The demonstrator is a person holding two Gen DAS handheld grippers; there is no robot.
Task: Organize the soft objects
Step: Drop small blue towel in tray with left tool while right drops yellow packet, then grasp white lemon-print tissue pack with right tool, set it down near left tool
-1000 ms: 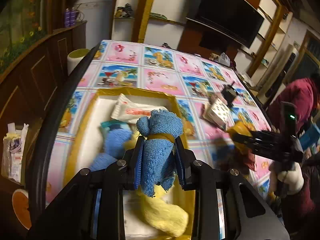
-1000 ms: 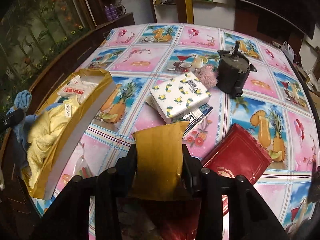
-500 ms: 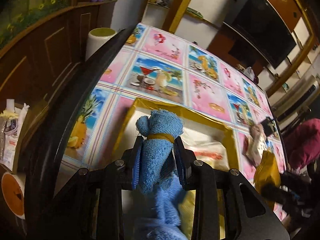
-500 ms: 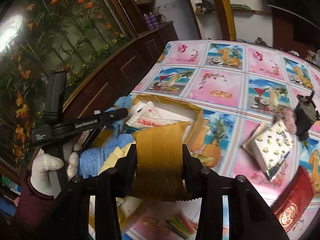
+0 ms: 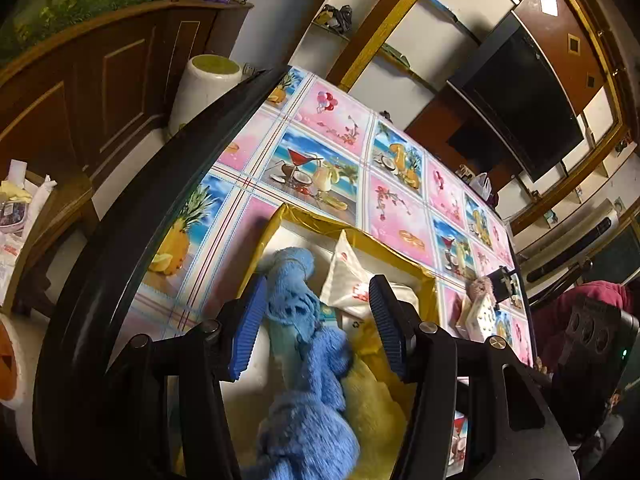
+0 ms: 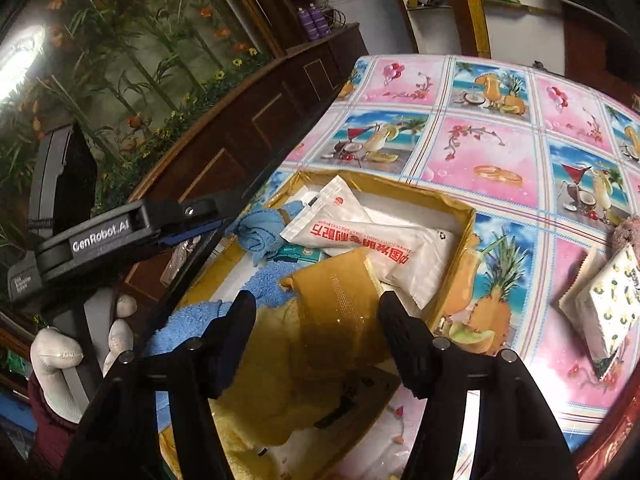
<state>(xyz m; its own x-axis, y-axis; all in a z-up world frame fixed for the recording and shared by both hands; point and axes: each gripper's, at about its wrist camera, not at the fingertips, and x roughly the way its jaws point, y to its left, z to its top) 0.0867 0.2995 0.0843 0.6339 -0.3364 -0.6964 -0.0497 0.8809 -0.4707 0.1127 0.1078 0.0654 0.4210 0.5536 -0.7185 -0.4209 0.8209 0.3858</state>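
Note:
A gold-rimmed box point(image 5: 304, 216) point(image 6: 466, 220) sits on the patterned tablecloth. In it lie a rolled light-blue towel point(image 5: 294, 276) point(image 6: 260, 230), a fluffy blue cloth point(image 5: 312, 400), a yellow cloth point(image 5: 376, 408) and a white packet point(image 6: 372, 240). My left gripper point(image 5: 318, 320) is open above the blue towel, which lies loose between the jaws. My right gripper point(image 6: 318, 316) is open over the box; a mustard-yellow cloth point(image 6: 340, 320) lies between its fingers, on the pile.
A white patterned tissue pack point(image 6: 608, 304) and a pink fuzzy thing point(image 6: 626, 232) lie right of the box. A red packet edge point(image 6: 612, 452) shows at lower right. A white cylinder point(image 5: 204, 84) stands beyond the table's dark edge, near a wooden cabinet point(image 5: 100, 80).
Both grippers have opened. The left one let go of the rolled blue towel into the box; the right one moved over the box and released the mustard cloth onto the pile.

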